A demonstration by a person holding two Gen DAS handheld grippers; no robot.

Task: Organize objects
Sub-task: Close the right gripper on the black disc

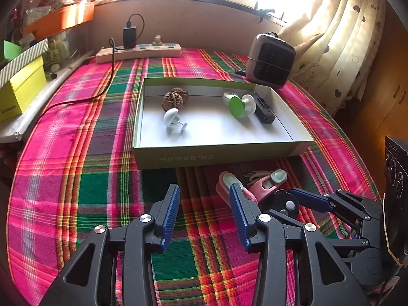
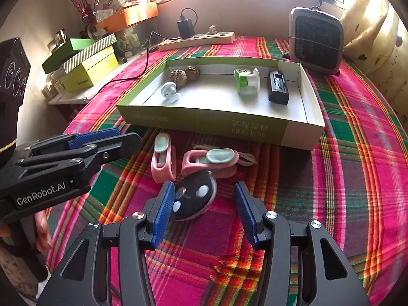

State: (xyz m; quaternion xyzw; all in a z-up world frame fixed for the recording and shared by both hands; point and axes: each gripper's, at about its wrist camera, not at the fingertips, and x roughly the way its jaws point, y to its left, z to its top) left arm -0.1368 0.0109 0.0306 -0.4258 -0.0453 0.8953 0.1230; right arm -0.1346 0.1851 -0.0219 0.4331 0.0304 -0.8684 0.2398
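Observation:
A shallow green-and-white box (image 1: 219, 153) (image 2: 221, 125) lies on the plaid cloth. It holds two walnuts (image 1: 176, 98) (image 2: 185, 74), a white hook (image 1: 172, 118) (image 2: 168, 90), a green-and-white spool (image 1: 241, 104) (image 2: 246, 80) and a black block (image 1: 264, 109) (image 2: 278, 89). In front of it lie two pink clips (image 1: 265, 182) (image 2: 163, 158) and a round black disc (image 2: 195, 199) (image 1: 283, 204). My right gripper (image 2: 204, 204) is open, its jaws on either side of the disc. My left gripper (image 1: 206, 209) is open and empty, left of the clips.
A small heater (image 1: 271, 60) (image 2: 317, 40) stands behind the box at the right. A power strip (image 1: 139, 51) (image 2: 196, 40) with a charger lies at the back. Stacked yellow and green boxes (image 1: 20, 89) (image 2: 86, 68) sit at the left. Curtains (image 1: 339, 38) hang at the right.

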